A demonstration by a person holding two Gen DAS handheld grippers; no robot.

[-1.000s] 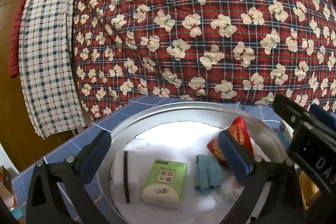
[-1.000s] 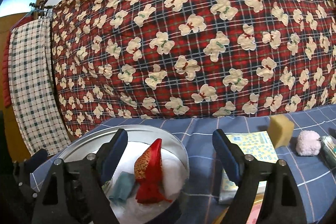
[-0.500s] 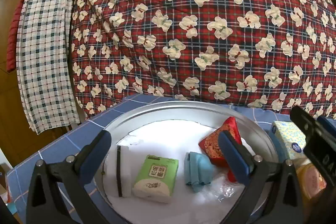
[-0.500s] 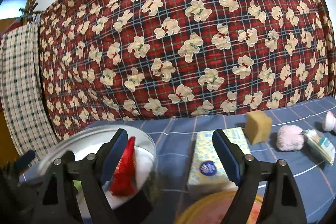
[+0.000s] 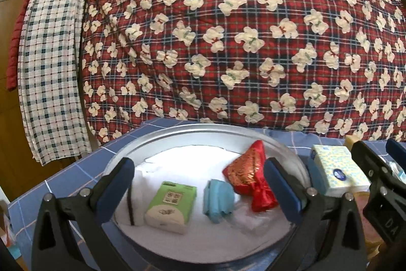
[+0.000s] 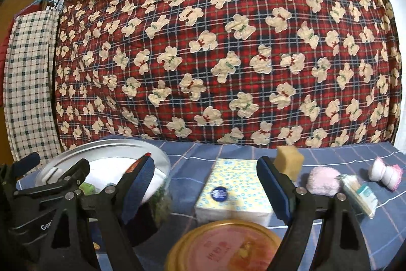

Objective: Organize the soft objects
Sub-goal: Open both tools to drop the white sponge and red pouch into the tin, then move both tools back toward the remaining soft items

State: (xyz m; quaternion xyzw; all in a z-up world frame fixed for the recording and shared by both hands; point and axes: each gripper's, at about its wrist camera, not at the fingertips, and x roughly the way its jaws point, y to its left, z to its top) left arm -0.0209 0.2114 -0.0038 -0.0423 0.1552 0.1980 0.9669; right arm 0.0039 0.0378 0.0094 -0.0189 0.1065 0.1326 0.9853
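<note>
A round metal basin (image 5: 177, 133) lined with white cloth holds a green tissue pack (image 5: 171, 202), a folded blue cloth (image 5: 218, 197) and a red embroidered pouch (image 5: 251, 177). My left gripper (image 5: 198, 189) is open and empty, hovering over the basin. My right gripper (image 6: 205, 184) is open and empty, in front of a yellow-white tissue pack (image 6: 234, 189) that lies on the blue checked tablecloth; this pack also shows in the left wrist view (image 5: 337, 172). The basin sits left of it (image 6: 106, 146).
A yellow sponge (image 6: 289, 161), a pink fluffy ball (image 6: 323, 180), a cotton-swab packet (image 6: 359, 192) and a white-pink soft item (image 6: 385, 173) lie on the right. A round gold-rimmed tin lid (image 6: 225, 245) is near the front. A red teddy-bear quilt (image 6: 228, 55) hangs behind.
My right gripper has swung right, from over the basin to facing the yellow-white tissue pack. My left gripper has drawn back slightly; the basin contents stay put.
</note>
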